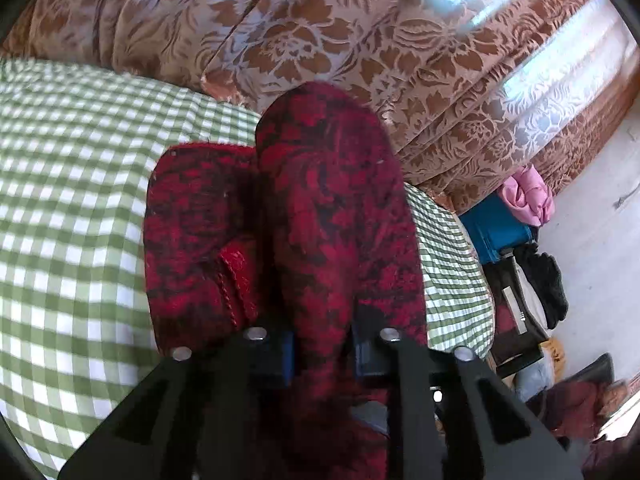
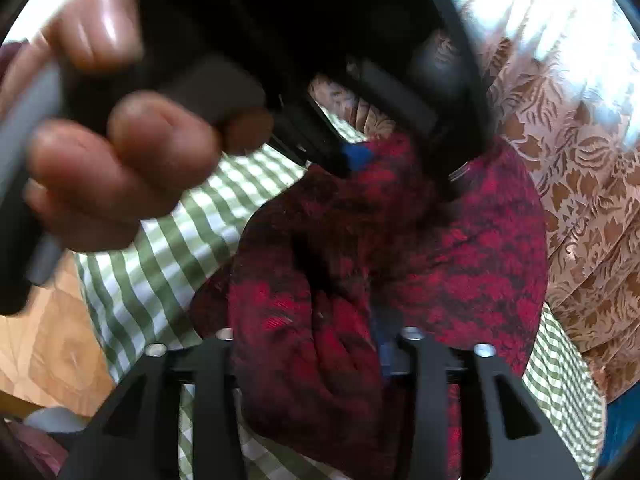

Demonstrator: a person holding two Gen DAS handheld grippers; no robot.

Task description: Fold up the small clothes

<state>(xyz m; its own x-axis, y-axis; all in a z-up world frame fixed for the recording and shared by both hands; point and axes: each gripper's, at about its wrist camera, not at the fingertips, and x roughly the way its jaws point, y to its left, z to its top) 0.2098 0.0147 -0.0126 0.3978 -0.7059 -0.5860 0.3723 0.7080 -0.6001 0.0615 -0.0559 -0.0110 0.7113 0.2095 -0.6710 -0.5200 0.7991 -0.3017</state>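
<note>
The red and black cloth is the landmark here. It lies bunched and partly lifted over the green checked sheet, and a brown flowered curtain hangs behind it.

The left gripper has its jaws nearly together, pinching a thick fold of the cloth between the blue pads. It holds that fold up, probably so one side can be laid over the other.

The right gripper comes at the cloth from the near edge. Its jaws stand about half wide with cloth bunched between them; one pad is hidden, so I cannot tell if they press on it. It may be letting go or finding a new hold.

A person's hand is above the cloth in the right wrist view, wrapped around the left gripper's handle.

A pink bundle sits on a blue box, off to the cloth's right.
</note>
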